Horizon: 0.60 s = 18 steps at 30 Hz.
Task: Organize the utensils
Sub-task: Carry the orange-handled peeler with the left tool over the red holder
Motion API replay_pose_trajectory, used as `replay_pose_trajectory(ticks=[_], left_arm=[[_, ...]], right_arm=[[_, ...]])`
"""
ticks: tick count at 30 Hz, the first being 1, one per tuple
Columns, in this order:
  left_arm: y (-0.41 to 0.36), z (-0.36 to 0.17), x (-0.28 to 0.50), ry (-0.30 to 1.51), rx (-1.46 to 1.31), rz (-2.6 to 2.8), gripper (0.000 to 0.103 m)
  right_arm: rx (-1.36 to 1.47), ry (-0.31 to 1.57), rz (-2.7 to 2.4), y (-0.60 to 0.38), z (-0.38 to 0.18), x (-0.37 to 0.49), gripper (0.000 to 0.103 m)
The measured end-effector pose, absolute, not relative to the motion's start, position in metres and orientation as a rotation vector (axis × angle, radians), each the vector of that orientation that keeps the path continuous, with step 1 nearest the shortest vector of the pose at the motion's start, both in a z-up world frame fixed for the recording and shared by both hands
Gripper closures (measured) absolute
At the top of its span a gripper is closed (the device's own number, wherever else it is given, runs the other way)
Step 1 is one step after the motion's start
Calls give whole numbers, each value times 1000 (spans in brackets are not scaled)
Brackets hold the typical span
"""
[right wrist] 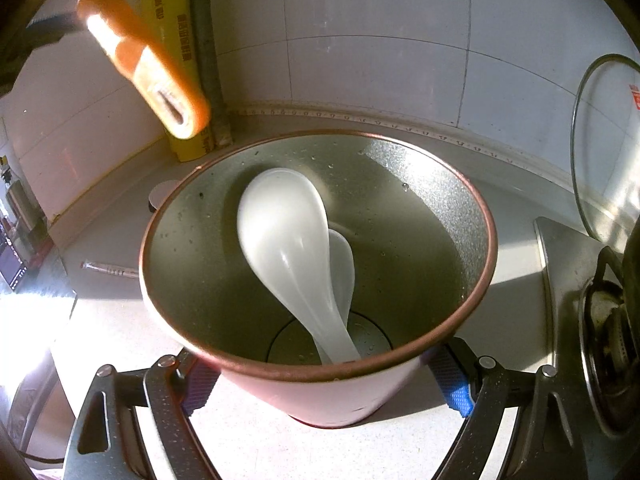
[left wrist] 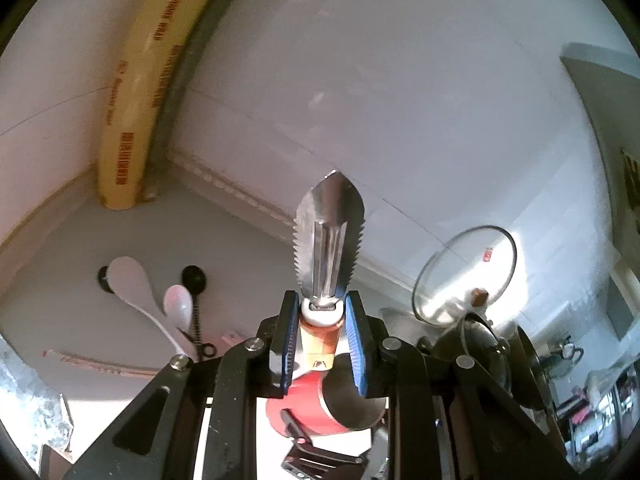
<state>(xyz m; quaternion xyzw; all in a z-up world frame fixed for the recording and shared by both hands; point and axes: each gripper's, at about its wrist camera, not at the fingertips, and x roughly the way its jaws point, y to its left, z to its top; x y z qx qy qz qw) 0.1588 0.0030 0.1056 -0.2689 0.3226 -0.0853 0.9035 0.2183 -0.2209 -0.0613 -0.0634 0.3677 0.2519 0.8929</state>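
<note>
- At the desk's back corner, a yellow wrap box (left wrist: pixel 132 92) leans upright against the wall.
- Left gripper (left wrist: pixel 319 344): jaws clamped on an orange-handled peeler (left wrist: pixel 329 240), held above the desk.
- Right gripper (right wrist: pixel 326 394): jaws clamped on a red cup (right wrist: pixel 320 396) holding two white spoons (right wrist: pixel 288 248).
- A glass lid (right wrist: pixel 604 148) leans near the desk's right edge.

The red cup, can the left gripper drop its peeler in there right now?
Probably yes: the cup's mouth is open toward the peeler, with only two white spoons inside.
</note>
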Motion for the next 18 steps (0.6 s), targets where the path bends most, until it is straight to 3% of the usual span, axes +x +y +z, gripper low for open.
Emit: replay_pose_trajectory(ticks=[18], left_arm=[[-44,89,176,743,-475,-326,79]], right_arm=[[-149,774,516,-215,-60,222,12]])
